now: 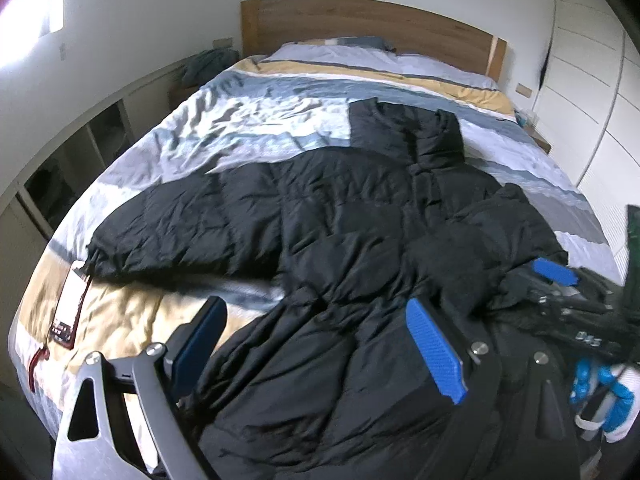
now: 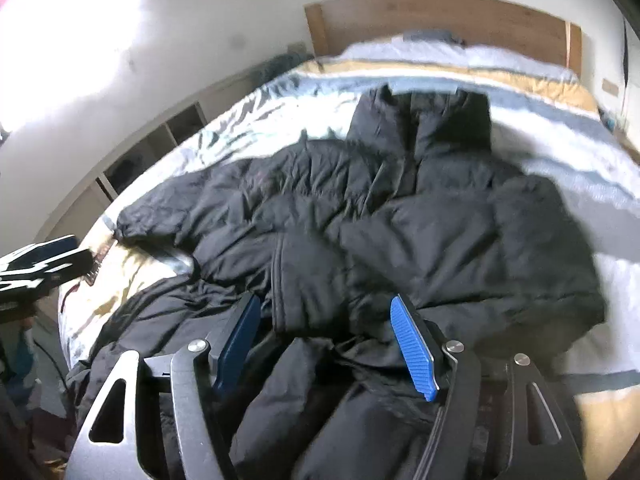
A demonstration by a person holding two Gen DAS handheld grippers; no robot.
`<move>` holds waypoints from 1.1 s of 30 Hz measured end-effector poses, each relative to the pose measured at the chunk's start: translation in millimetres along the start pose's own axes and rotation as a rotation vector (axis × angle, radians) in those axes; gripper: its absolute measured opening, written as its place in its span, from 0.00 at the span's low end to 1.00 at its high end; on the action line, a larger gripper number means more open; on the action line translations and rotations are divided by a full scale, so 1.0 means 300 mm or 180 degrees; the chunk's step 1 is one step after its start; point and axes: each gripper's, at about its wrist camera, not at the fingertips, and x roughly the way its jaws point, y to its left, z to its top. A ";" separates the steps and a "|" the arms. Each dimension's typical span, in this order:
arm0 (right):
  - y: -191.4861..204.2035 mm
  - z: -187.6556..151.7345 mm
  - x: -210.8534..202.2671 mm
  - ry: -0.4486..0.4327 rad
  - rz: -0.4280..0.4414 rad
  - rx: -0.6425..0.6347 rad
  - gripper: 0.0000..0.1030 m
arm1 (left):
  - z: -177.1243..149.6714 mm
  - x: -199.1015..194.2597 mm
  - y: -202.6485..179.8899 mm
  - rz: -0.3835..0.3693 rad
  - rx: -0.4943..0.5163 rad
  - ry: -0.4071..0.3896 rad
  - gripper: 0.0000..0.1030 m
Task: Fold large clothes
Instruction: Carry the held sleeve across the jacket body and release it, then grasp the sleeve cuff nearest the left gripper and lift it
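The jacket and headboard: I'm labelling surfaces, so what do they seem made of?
Jacket: black quilted shell, probably nylon or polyester over padding; puffy stitched panels, fine crinkles, faint sheen. Headboard: wood or wood-look veneer, matte; warm brown with grain streaks, though solid or laminate can't be told.

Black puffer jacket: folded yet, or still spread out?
Mostly spread. The black puffer jacket lies across the bed, one sleeve stretched out sideways, collar toward the headboard; the other side looks bunched inward.
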 end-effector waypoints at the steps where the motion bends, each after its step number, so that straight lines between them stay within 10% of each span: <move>1: -0.025 0.006 -0.038 -0.0066 -0.0023 0.0026 0.65 | 0.014 0.010 -0.032 -0.0013 0.0035 0.0004 0.89; 11: -0.345 0.028 -0.163 -0.0283 -0.0692 0.0306 0.65 | 0.131 0.212 -0.331 -0.0208 0.0213 0.0053 0.89; 19: -0.516 0.052 0.015 -0.0173 -0.0765 0.0417 0.65 | 0.144 0.510 -0.535 -0.0535 0.0378 0.0277 0.89; 24: -0.591 0.013 0.183 0.0157 -0.0770 0.0491 0.65 | 0.096 0.627 -0.487 -0.0663 0.0405 0.0570 0.89; 33: -0.493 0.092 0.128 0.0296 -0.1137 0.0663 0.65 | 0.159 0.433 -0.162 -0.0539 -0.0128 0.0479 0.89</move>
